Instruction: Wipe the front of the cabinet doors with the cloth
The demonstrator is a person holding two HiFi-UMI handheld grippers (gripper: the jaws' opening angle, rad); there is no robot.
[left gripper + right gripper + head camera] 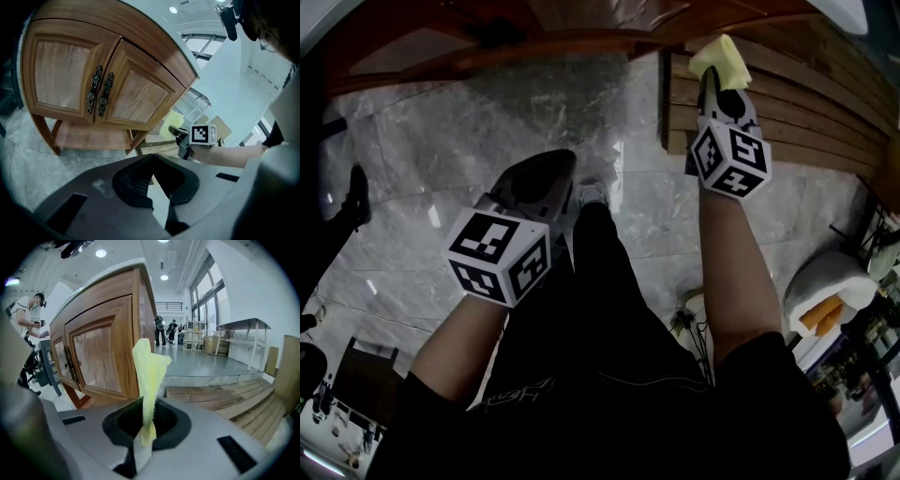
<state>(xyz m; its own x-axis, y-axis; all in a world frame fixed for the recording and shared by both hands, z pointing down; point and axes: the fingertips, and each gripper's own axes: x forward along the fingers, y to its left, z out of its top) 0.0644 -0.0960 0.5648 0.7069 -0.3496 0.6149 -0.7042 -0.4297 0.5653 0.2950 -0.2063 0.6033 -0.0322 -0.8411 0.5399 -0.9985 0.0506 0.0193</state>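
— Head view?
— The right gripper (719, 89) holds the yellow cloth (722, 58) above a slatted wooden platform (806, 103), near the cabinet (581, 42). The left gripper (546, 173) hangs over the marble floor (412, 187).
— Left gripper view?
— Its jaws are together with nothing between them, facing the cabinet doors (93, 89).
— Right gripper view?
— The jaws are clamped on the cloth. It stands upright beside the cabinet's corner, possibly touching it.

Cabinet (93, 84) on floor (487, 122), ahead of person. Two doors (58, 75) side by side, handles (99, 91) paired at meeting edge; shelf (89, 137) beneath. Left tongs (152, 158) low, before doors, well apart. Right tongs (716, 86) beside cabinet's right corner, over plank platform (806, 103); cloth (149, 376) between its jaws, projecting forward.
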